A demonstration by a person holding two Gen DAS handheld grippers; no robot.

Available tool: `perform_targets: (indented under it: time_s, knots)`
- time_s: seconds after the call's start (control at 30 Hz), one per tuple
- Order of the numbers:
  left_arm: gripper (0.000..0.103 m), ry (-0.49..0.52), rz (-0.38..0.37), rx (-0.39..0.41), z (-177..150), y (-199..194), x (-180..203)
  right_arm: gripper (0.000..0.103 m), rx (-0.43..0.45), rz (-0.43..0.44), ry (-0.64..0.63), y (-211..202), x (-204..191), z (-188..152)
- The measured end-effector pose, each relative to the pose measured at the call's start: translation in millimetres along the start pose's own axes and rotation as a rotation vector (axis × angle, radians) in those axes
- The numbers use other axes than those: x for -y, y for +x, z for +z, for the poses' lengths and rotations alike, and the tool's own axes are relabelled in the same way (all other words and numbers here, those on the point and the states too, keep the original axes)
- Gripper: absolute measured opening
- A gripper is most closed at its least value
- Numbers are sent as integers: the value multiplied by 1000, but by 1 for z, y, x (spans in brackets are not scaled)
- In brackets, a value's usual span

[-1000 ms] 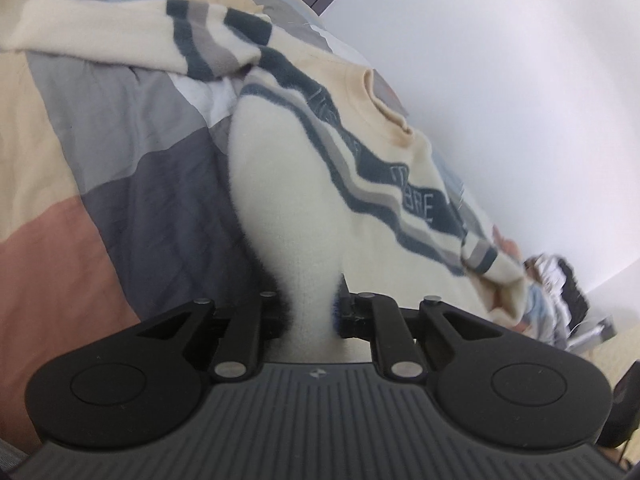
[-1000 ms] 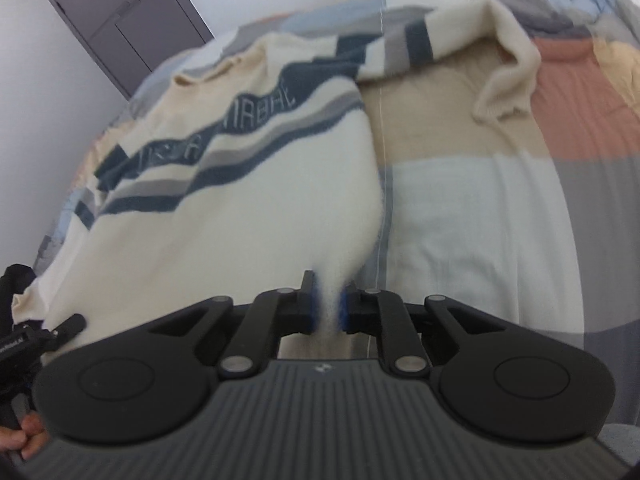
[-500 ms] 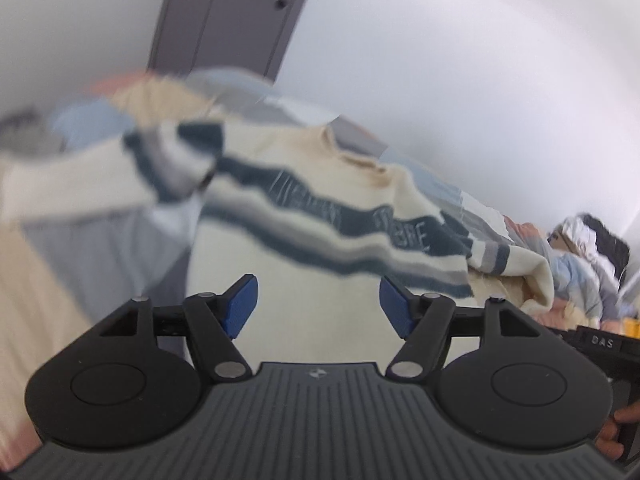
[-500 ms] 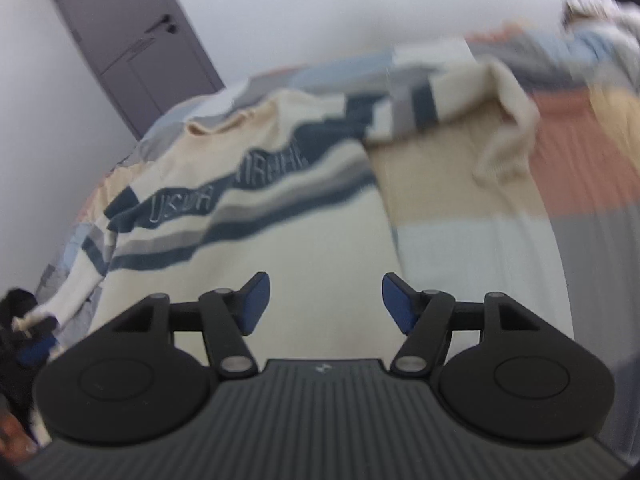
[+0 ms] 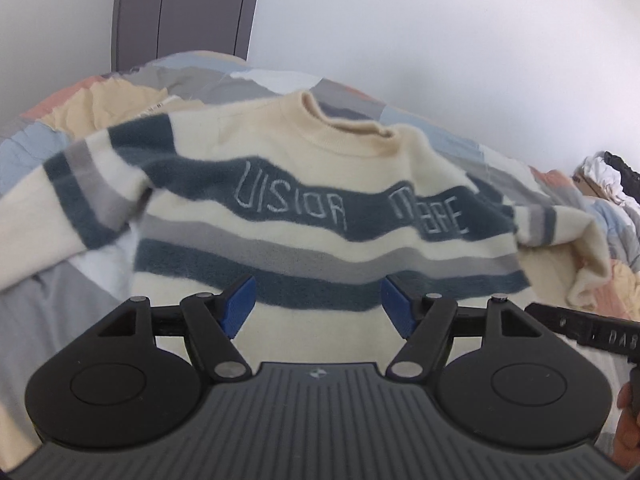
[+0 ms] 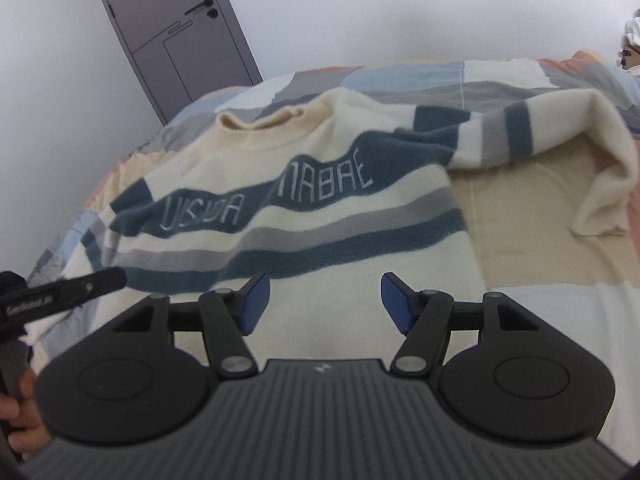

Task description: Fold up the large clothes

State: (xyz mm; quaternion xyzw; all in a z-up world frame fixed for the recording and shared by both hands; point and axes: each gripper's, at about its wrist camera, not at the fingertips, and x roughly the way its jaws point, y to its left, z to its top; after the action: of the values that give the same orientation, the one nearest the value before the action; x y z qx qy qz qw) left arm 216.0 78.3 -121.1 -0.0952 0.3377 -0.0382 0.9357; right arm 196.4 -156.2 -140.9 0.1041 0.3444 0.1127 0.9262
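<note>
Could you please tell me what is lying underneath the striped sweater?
The sweater lies spread on a patchwork bedspread, whose beige, grey, blue and salmon panels show all around it. Whatever lies directly beneath the sweater's body is covered and cannot be seen.

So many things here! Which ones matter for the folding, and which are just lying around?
Part of the job:
- striped sweater, spread flat
- left gripper, fingers open
- right gripper, fingers open

Just there:
- patchwork bedspread underneath
- grey door
- heap of clothes far off
</note>
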Motion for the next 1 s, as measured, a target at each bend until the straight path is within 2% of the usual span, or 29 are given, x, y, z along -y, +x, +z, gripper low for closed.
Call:
perform_targets:
  time_s: [0.23,0.3,0.37,0.47,0.63,0.8,1.0]
  knots:
    - [74,53,54,-57,-19,55,-7,64,-15,2,-90,50,-6,-9]
    - [74,68,61,-63,-25,64,-6,63,-50,-5,-104,66,-5,-12]
    - [76,91,75,-51,-28,67,-2,63,-74,-4,-100,76,-1,-17]
    - [76,98,64,-42,-28,66,1,65,-60,-1,-118,77,-3,-16]
    - [76,37,31,-44,-21,59,-9,66,-34,16,-87,67,-4,-12]
    - [76,-11,33,-12,-16,45,-20,66,18,47,-134,74,-30,21]
    - [76,-49,37,35,-11,33,-37,64,66,60,-181,146,-71,85]
